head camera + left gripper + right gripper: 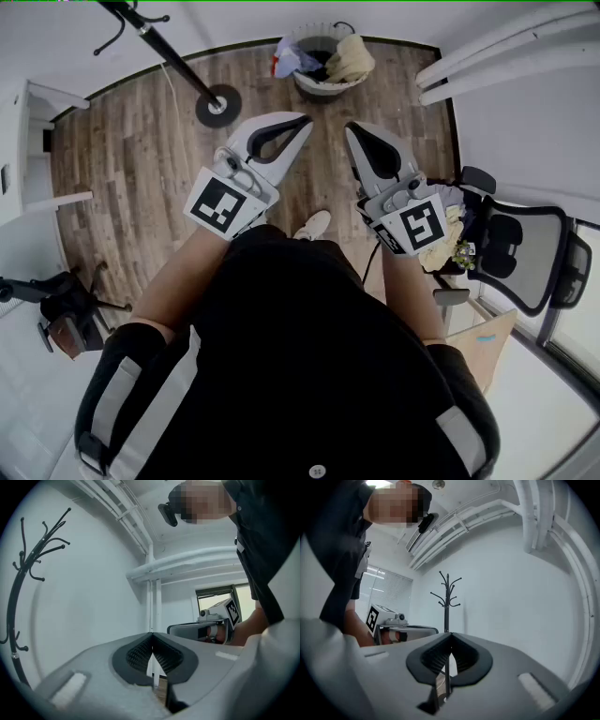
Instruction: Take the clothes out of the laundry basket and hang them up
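Clothes [349,58] are lying heaped in the laundry basket [323,90] on the wood floor [141,178] ahead of me, well apart from both tools, so I'm judging nothing is taken out yet. A cream piece is spilling over the right rim and a blue-and-red piece [289,58] is hanging over the left, which is giving me easy edges to pinch.

I'm holding my left hand-held gripper [292,127] and right hand-held gripper [361,139] out in front of my body, tips angling toward each other and toward the basket. Both are pressed together with nothing between the pads; I'm reading that as a ready pose before the reach.

The coat stand [217,105] is standing near the basket on its left, likely placed there as the hanging spot so the carry is short. An office chair [516,248] is sitting at my right, clear of the path.
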`<state>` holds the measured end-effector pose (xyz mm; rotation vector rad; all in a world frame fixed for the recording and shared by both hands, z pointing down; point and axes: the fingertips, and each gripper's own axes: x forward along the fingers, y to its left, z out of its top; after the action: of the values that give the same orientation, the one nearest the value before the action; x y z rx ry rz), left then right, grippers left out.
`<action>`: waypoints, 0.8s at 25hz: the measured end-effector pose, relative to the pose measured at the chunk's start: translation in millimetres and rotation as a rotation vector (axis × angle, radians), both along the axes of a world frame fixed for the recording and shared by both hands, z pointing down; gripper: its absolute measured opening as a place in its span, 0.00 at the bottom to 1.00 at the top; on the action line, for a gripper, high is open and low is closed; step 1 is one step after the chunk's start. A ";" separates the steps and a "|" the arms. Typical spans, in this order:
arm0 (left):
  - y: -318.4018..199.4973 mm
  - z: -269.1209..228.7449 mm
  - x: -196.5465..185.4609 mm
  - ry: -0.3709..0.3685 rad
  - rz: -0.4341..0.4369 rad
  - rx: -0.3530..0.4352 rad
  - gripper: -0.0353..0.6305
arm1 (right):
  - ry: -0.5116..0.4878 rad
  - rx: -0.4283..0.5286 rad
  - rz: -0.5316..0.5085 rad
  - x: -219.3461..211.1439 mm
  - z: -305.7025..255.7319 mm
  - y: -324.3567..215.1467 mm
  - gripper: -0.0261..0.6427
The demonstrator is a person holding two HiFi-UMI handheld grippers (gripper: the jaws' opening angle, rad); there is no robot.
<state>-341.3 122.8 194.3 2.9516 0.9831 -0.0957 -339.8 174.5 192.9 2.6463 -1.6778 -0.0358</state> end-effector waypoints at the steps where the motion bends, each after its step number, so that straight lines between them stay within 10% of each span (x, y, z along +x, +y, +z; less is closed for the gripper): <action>1: 1.0 -0.3 -0.2 0.002 -0.001 0.001 0.06 | 0.001 0.001 0.001 0.0 -0.5 1.6 0.02; 20: 7.7 8.0 -4.3 -0.011 -0.015 0.010 0.06 | -0.017 0.031 0.021 -1.6 3.4 20.6 0.02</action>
<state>-345.5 130.5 202.2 2.9660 0.9628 -0.0751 -341.4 195.1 196.3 2.6937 -1.6680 -0.0388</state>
